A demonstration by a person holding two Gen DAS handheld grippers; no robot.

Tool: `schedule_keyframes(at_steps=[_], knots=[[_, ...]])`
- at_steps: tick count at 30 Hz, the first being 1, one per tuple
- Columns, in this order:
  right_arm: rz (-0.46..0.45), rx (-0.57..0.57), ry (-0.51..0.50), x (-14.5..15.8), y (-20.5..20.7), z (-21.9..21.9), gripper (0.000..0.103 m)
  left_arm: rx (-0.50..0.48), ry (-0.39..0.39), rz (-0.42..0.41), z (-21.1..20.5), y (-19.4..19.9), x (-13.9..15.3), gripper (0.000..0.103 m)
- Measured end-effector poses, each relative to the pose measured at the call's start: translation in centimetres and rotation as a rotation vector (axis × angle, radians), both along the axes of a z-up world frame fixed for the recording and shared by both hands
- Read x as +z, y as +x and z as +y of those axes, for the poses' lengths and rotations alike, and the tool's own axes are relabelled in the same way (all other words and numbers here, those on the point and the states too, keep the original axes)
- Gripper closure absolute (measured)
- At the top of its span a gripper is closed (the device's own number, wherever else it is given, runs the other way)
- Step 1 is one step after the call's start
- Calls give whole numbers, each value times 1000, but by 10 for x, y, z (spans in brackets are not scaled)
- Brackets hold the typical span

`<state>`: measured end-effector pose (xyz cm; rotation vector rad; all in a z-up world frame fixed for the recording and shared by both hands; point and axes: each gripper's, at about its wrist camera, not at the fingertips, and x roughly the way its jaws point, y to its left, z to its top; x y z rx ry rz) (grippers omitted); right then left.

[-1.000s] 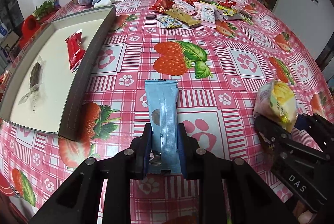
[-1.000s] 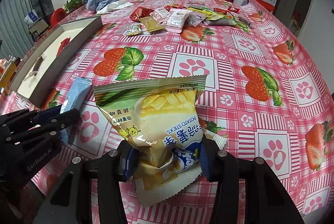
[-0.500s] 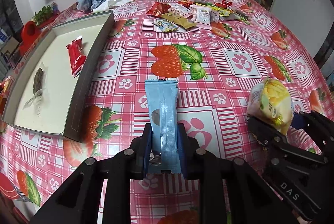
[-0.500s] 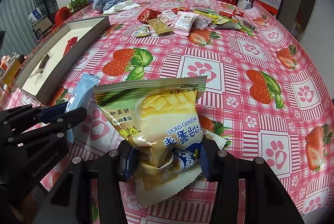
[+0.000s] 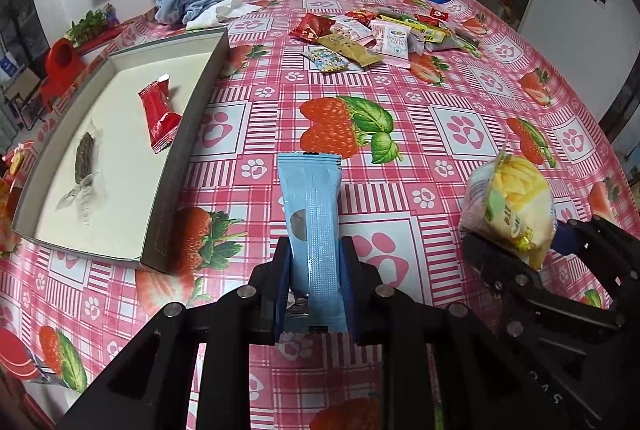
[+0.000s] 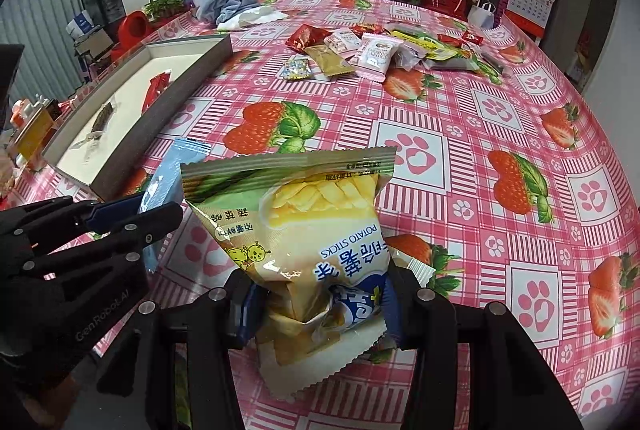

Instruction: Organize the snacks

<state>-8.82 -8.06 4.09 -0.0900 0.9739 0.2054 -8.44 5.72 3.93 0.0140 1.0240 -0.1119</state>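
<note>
The left gripper [image 5: 314, 282] pinches a long blue pack [image 5: 312, 213] between its fingers, and the pack sticks up straight. The right gripper [image 6: 318, 304] squeezes a yellow chip bag [image 6: 304, 230] at its bottom end, and the bag is crumpled where the fingers press it. Both snacks are held up above the table [image 5: 460, 125], not lying on it. Compared with a second ago, both grippers have lifted a bit, because more of the table and the room shows now, and the tray [image 5: 188, 133] looks a little closer on the left. The grips look the same as before, so nothing has slipped. The tray already holds a red pack [image 5: 158, 111] and a dark snack [image 5: 84, 157] in clear wrap. A pile of snacks [image 5: 372, 37] waits at the far side of the table. I think both snacks are on their way to the tray, which sits to the left of the blue pack. The blue pack is nearer to it, so it may go in first. Lots of snacks are left, so the job is at an early stage.
</note>
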Motion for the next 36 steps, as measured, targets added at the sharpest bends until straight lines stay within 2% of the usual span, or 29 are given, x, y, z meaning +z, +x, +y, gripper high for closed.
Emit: schedule_keyframes(at_steps=[13, 27, 36], knots=[[-8, -2, -1, 8, 3, 2, 53, 4, -19, -28, 7, 0, 13, 78], [-51, 64, 7, 24, 12, 31, 53, 52, -27, -41, 31, 2, 20, 78], [-67, 129, 6, 29, 20, 54, 53, 139, -14, -81, 67, 13, 38, 78]])
